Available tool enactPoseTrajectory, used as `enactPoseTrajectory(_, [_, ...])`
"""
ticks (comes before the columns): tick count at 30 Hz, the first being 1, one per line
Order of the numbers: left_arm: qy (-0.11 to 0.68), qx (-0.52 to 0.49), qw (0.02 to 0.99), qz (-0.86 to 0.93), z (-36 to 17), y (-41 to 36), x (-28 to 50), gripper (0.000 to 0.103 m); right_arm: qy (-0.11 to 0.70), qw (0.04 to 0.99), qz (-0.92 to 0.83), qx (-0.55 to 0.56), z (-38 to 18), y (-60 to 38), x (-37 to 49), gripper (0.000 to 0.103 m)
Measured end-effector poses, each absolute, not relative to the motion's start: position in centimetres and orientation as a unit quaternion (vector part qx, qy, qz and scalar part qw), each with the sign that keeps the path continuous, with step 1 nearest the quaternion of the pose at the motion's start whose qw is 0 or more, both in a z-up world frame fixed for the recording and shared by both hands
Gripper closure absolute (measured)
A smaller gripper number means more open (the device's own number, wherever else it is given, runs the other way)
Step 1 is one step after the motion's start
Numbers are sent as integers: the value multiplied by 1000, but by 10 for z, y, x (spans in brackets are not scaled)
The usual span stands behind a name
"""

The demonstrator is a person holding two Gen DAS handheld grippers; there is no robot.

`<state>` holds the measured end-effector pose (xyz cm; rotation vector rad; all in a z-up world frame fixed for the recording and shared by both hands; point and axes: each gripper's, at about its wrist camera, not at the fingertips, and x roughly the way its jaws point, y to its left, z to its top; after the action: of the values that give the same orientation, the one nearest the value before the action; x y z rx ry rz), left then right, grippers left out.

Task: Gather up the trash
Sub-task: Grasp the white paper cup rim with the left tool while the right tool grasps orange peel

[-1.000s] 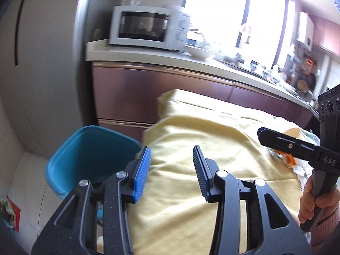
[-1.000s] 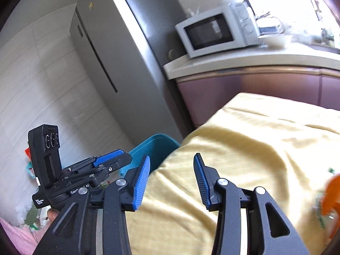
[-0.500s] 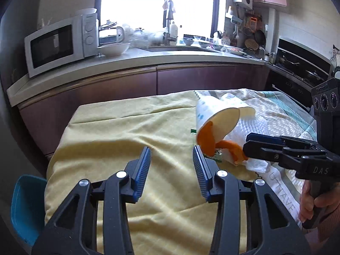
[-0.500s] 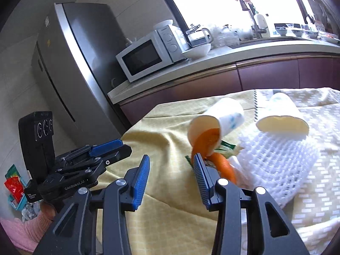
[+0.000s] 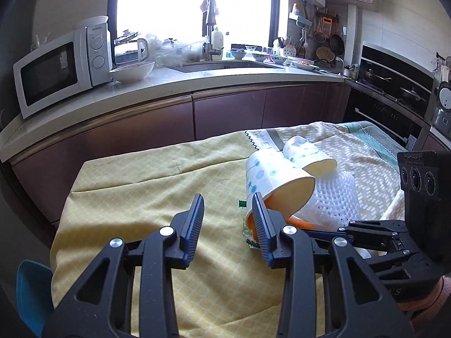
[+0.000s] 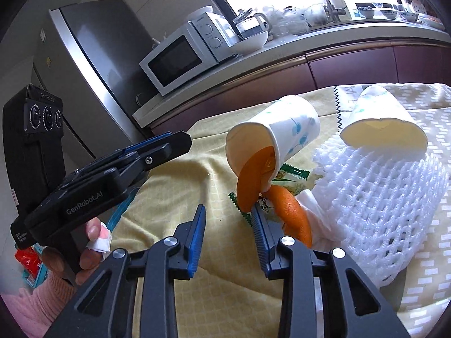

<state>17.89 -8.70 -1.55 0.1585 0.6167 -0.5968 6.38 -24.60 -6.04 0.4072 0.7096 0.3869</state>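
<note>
A pile of trash lies on the yellow tablecloth (image 5: 146,197): a tipped paper cup (image 5: 277,183) (image 6: 279,129) with orange peel (image 6: 253,180) spilling from its mouth, a second paper cup (image 5: 308,156) (image 6: 380,118), white foam fruit netting (image 5: 334,197) (image 6: 377,197) and a green snack wrapper (image 6: 290,176). My left gripper (image 5: 228,219) is open and empty, just left of the tipped cup. My right gripper (image 6: 228,233) is open and empty, its right finger beside the peel. Each gripper shows in the other's view, the right (image 5: 375,233) and the left (image 6: 157,149).
A blue bin (image 5: 31,293) stands on the floor past the table's left edge. Behind the table run purple cabinets under a counter with a microwave (image 5: 59,70), bowl and sink. A steel fridge (image 6: 93,79) stands at the left. An oven (image 5: 394,104) is at the right.
Both grippers swung right, away from the blue bin and fridge, to face the trash pile, and moved closer to the tipped cup. Both stayed open.
</note>
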Motion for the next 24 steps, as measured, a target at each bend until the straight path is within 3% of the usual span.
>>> enactPoseTrajectory(6, [299,117,890,-325,-28,-110,178,69,340,903,176,196,-61,-258,51,71])
enactPoseTrajectory(9, [298,133,889,-322,-32,-124,185,78,339,903,172,200,-62,-263,47,71])
enactPoseTrajectory(11, [301,134,888,-320,-34,-129,191,90,337,904,172,200,-61,-266,46,71])
enactPoseTrajectory(15, [294,123,898,-304,-32,-131,193,99,334,905,170,203,-61,-270,46,71])
enactPoseTrajectory(24, [293,76,915,-267,-28,-99,180,99,319,909,183,197,-52,-263,55,71])
